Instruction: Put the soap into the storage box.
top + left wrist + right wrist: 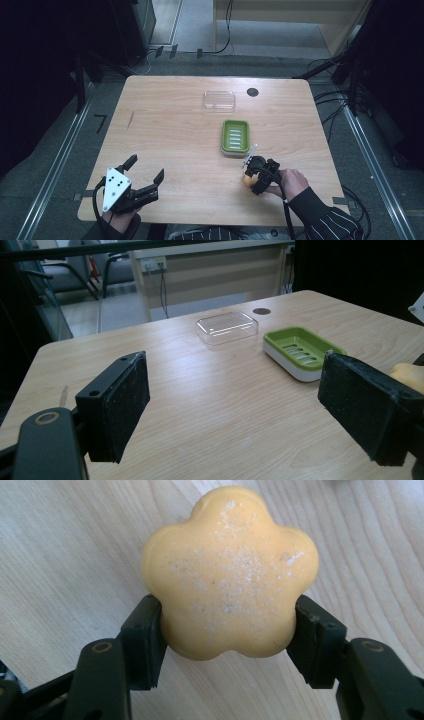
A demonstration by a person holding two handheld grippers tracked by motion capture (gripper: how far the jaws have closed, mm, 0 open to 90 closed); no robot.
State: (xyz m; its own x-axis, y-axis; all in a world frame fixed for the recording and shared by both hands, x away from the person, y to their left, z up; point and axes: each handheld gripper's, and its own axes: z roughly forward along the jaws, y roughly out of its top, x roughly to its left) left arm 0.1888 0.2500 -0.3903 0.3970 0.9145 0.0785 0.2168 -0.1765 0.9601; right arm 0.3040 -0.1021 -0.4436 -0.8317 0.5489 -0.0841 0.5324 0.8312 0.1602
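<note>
Yellow flower-shaped soap [230, 572] sits clamped flat-face-up in your right gripper [252, 172], just off the green soap dish's [235, 135] near corner; it has no long axis. Your left gripper [145, 177] gapes empty, well apart. Clear lid [219, 99] lies beyond.

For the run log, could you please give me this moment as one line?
right gripper: shut on yellow flower-shaped soap | left gripper: open, nothing between its jaws | green soap dish: empty | clear lid: on table beyond dish
</note>
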